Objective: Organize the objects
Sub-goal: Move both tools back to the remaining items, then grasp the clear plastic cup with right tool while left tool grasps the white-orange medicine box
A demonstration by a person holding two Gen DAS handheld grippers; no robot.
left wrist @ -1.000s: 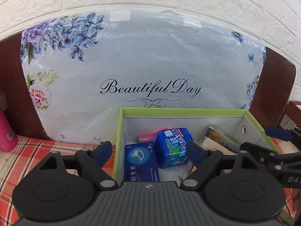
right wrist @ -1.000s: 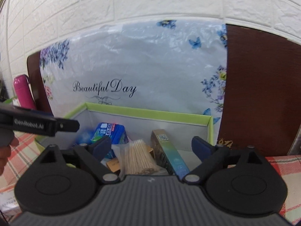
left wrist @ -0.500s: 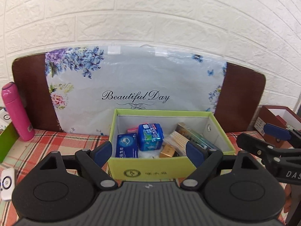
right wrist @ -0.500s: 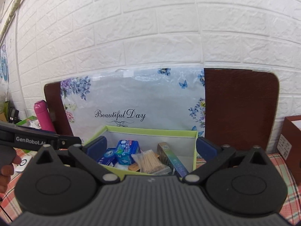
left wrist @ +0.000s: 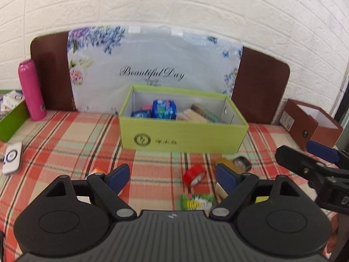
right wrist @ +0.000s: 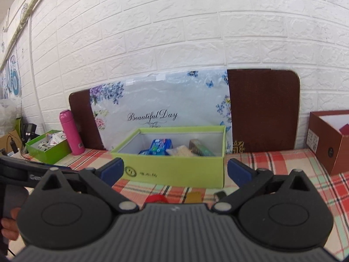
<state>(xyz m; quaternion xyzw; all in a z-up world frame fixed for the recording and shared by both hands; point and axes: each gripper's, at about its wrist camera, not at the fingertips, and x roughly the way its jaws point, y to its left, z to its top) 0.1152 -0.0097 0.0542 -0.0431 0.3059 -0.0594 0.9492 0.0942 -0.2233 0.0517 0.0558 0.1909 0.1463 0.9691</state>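
While choosing: I held left gripper (left wrist: 172,174) spread, empty.
Right gripper (right wrist: 174,168): spread, empty.
Advice: straddle red tape roll (left wrist: 193,174), then green box (left wrist: 183,136).

The box (left wrist: 183,134) at frame centre is lime green outside, pale grey inside. The cloth (left wrist: 65,139) under it is a red, cream and green plaid. Behind stands a pale bag (left wrist: 152,65) printed with purple and blue flowers, on a dark brown board (left wrist: 259,83). At left, a pink bottle (left wrist: 31,89). Low centre, a red tape roll (left wrist: 194,174). The wall (right wrist: 174,32) is white brick.
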